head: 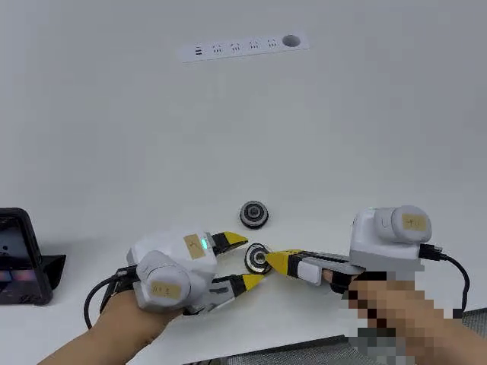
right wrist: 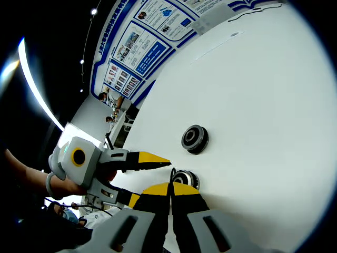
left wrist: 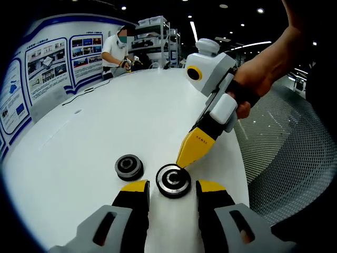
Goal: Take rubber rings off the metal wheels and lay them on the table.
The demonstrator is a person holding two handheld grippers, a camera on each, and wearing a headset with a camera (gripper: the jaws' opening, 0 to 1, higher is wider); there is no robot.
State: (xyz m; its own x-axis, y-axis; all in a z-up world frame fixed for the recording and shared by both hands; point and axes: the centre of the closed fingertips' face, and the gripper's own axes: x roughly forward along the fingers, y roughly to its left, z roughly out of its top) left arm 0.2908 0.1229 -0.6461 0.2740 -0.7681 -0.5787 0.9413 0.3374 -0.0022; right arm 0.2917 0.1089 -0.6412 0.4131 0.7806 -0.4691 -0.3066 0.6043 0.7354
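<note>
**Q:** What is happening at the white table [head: 114, 152]?

**A:** The left gripper [head: 249, 261] is lying low at the near edge, its yellow-tipped jaws spreading wide and straddling one metal wheel [left wrist: 173, 181] that is sitting flat on the tabletop. In the left gripper view, the wheel is resting between the two tips without touching either.

**Q:** And the right gripper [head: 277, 261]?

**A:** It is coming in from the opposite side. Its jaws are pressing together with no gap showing, and the point is touching the wheel's rim. Whether it is pinching the dark rubber ring [left wrist: 159, 179] cannot be told.

**Q:** Where is the other wheel?

**A:** The second wheel [head: 254, 214] is lying flat just beyond the first, apart from both grippers. A power strip [head: 245, 46] is lying at the far side of the table.
</note>
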